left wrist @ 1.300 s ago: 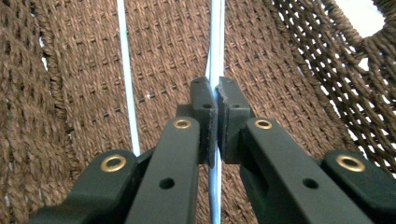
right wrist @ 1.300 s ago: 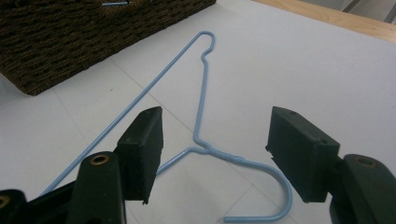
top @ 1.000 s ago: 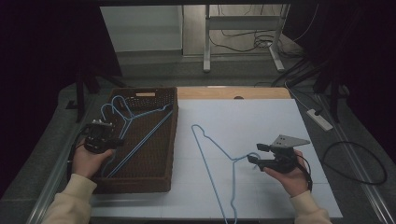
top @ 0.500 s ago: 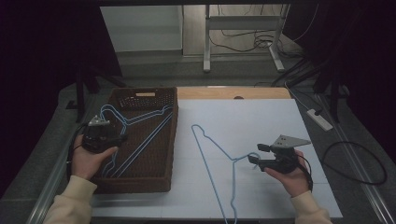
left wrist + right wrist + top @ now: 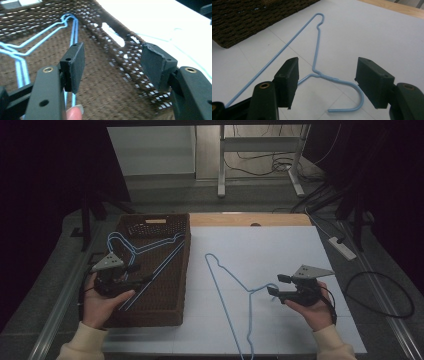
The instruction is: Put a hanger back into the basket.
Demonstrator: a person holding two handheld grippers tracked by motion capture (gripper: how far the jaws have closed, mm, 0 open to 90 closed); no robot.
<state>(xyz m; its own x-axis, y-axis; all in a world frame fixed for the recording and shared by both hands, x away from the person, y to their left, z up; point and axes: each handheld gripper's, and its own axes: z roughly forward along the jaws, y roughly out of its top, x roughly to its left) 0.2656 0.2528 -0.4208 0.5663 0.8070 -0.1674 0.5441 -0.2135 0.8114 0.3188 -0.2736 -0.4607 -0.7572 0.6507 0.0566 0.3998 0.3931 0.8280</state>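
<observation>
A brown woven basket (image 5: 155, 222) stands at the left of the white table top (image 5: 280, 250), with blue wire hangers (image 5: 150, 247) lying in it. My left gripper (image 5: 140, 273) hovers over the basket. Its jaws have just been opening and stand open with nothing between them. In the left gripper view, the left gripper (image 5: 112, 57) looks across the hangers (image 5: 74, 30) to the basket wall (image 5: 117, 27). Another blue hanger (image 5: 225, 285) lies flat on the table. My right gripper (image 5: 276, 285) is open beside its hook. The hook (image 5: 359, 100) lies under the right gripper (image 5: 328, 65), untouched.
A wooden strip (image 5: 250, 219) runs along the table's far edge. A white power strip (image 5: 342, 247) and a looped cable (image 5: 380, 295) lie off the table at the right. Metal rails edge both sides of the table.
The left jaws went from shut to wide open, letting go of a hanger in the basket, and the left hand moved right and a little up. The right hand stayed put.
</observation>
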